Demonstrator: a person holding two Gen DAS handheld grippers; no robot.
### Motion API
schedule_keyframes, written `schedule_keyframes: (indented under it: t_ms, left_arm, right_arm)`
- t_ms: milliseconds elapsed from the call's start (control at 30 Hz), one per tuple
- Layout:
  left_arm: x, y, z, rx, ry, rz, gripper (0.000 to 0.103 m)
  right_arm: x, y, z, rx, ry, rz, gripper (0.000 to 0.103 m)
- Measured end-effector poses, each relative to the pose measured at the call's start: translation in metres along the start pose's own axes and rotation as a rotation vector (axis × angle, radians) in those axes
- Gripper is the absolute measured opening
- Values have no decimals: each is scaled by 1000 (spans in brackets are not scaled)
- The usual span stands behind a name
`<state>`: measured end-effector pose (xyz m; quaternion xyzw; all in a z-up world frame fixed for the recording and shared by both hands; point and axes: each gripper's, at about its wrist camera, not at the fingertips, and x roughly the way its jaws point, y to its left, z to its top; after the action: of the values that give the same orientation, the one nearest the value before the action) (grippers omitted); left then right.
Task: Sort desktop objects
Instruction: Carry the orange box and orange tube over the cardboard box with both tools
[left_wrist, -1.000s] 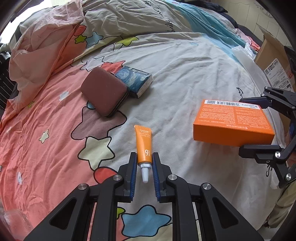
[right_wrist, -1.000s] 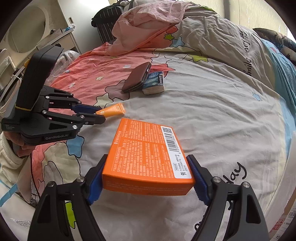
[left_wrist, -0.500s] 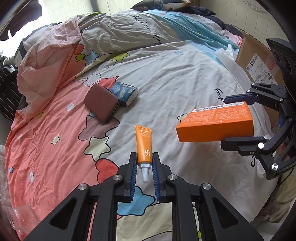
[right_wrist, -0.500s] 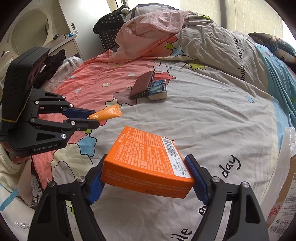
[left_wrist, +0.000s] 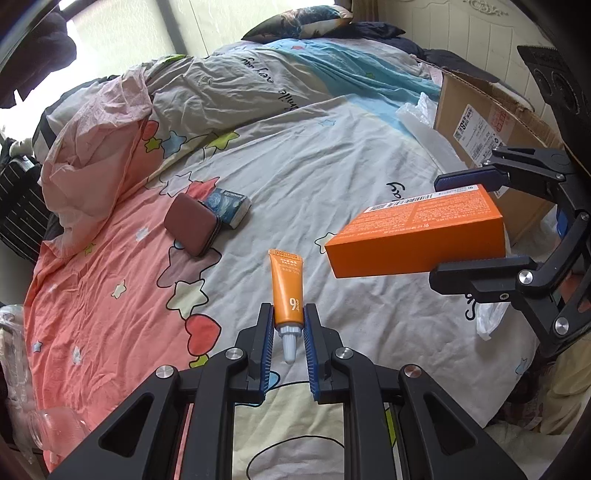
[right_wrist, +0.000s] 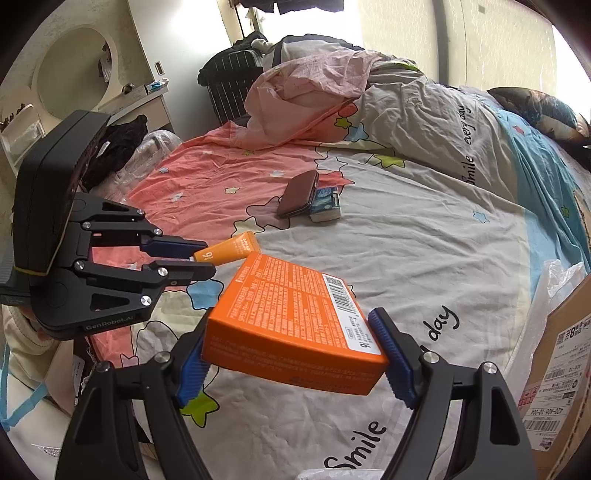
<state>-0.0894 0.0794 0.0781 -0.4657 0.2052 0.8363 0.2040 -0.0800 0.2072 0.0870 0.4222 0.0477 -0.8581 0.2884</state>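
Left tool (left_wrist: 289, 328) clenched on orange tube (left_wrist: 287, 288), cap end between pads, above bed (left_wrist: 332, 155). Right tool (right_wrist: 291, 360) grasping orange box (right_wrist: 295, 325), also aloft. Wallet (left_wrist: 192, 229) touching blue pack (left_wrist: 229, 206) on bed.

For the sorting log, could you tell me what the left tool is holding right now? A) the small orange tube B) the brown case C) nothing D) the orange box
A: the left tool is clamped on the small orange tube near its cap, while the orange box sits in the right tool.
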Motion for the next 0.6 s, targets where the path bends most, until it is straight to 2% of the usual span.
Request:
schedule_keyframes:
  t_ms: [600]
  left_arm:
    - [-65,-38,18,57,-102,14,16]
  right_arm:
    - [-85,10,0,-21,-113,-74,77]
